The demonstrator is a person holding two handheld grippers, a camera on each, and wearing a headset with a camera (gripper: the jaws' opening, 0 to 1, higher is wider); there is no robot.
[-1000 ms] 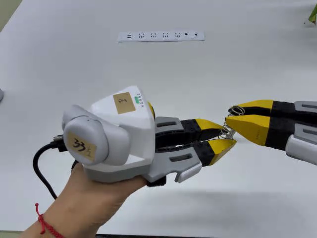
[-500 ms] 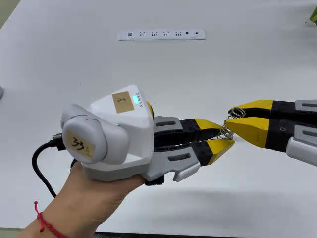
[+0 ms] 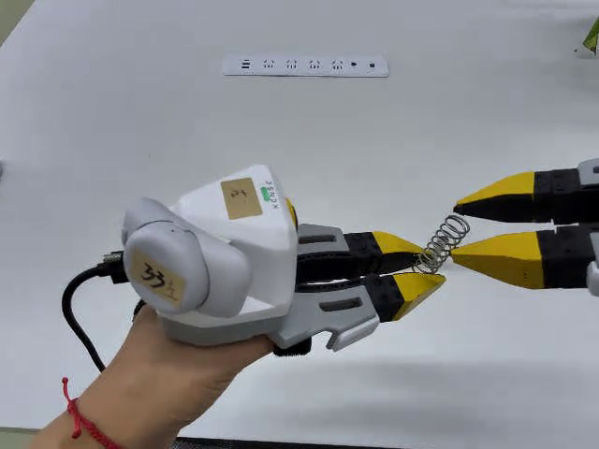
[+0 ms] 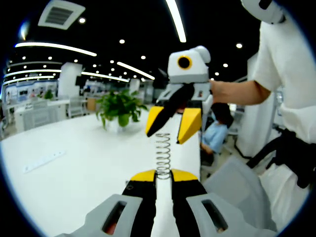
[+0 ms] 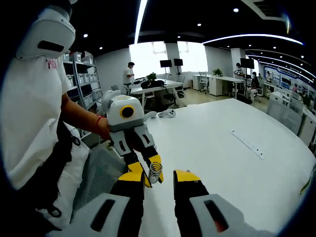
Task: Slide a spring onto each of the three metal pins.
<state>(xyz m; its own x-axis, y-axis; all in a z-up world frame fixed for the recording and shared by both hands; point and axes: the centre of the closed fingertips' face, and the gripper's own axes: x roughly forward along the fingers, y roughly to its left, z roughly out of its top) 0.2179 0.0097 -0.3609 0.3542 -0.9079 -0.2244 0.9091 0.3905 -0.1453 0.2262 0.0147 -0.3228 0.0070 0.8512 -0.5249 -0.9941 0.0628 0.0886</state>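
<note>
The spring (image 3: 444, 241) is up in the air above the near right part of the white desk (image 3: 140, 112), not resting on anything. It sticks out slantwise from the tips of the left gripper (image 3: 430, 264), whose tongs are pressed together on its near end. The right gripper (image 3: 455, 229) faces it with its tongs spread. The spring's free end lies in the gap between them, and in the right gripper view it sits just beside the left-hand tong; I cannot tell whether they touch. No metal pin can be made out, either inside the coil or on the desk, so I cannot say whether the spring is already threaded on one. If a pin does run through it, the step now looks like seating the coil fully. To do that well, keep the hand (image 3: 178, 374) holding the left gripper steady and bring the right tongs in along the spring's own line. Close them lightly round the free end without squashing the coils, then push straight down the axis. A sideways nudge would bend the coil or flick it loose. The power strip (image 3: 304, 65) near the desk's far edge is well clear.
</note>
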